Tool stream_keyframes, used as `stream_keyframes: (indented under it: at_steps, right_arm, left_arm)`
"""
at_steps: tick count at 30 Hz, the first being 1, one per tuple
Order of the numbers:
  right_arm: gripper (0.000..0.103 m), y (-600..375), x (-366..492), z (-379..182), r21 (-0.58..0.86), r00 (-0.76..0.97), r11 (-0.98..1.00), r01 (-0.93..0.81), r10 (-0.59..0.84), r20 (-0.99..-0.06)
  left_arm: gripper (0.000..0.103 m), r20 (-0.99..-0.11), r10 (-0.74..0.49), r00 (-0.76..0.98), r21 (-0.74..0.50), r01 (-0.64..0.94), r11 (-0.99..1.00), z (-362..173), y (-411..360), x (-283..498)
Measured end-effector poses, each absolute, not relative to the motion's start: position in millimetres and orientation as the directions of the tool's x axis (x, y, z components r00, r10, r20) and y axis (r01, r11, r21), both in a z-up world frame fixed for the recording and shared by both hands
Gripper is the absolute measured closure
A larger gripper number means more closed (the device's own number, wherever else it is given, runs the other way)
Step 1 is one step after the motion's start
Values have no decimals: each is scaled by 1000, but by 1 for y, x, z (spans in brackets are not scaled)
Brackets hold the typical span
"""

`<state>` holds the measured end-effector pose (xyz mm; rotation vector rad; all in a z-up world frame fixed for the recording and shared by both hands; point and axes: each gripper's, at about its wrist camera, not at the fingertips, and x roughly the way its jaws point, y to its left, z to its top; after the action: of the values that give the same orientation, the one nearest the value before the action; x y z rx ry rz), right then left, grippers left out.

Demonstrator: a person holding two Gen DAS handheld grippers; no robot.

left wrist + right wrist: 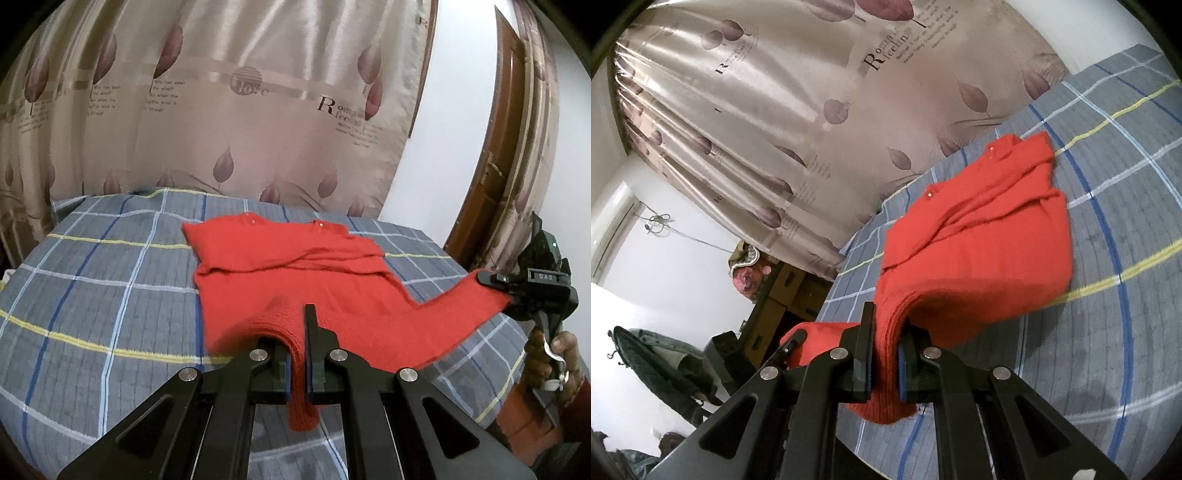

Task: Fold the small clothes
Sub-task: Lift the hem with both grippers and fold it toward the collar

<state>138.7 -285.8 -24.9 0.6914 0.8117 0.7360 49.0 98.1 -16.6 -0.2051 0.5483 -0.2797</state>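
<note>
Small red knitted garment (295,273) spread on a grey checked bedsheet with blue, white and yellow lines (110,295), far edge with two small pale buttons lying flat, sleeves folded across the body. Near hem lifted off the sheet at two points. Left gripper (295,369) clenched on a bunched fold of the red knit, fabric hanging below the black fingers. Right gripper (886,369) likewise clamped on the knit at the opposite corner, held by a hand (550,354) at the bed's edge. Beige satin curtain with leaf print and lettering (221,110) behind the bed; brown wooden door (495,147) to the right.
</note>
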Motion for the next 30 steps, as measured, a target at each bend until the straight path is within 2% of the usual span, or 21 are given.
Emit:
stream_keyframes:
  at_steps: [17,30]
  right_arm:
    - [95,-291,228,-20,776,488,570,-272,776,-400]
    - [95,-290,315,-53,799,462,569,-193,771,-438]
  left_arm:
    - [98,-518,-311,797,-319,158,935,-9,101,143]
    - [98,-581,-275,766,-373,51,927,-35,114,233]
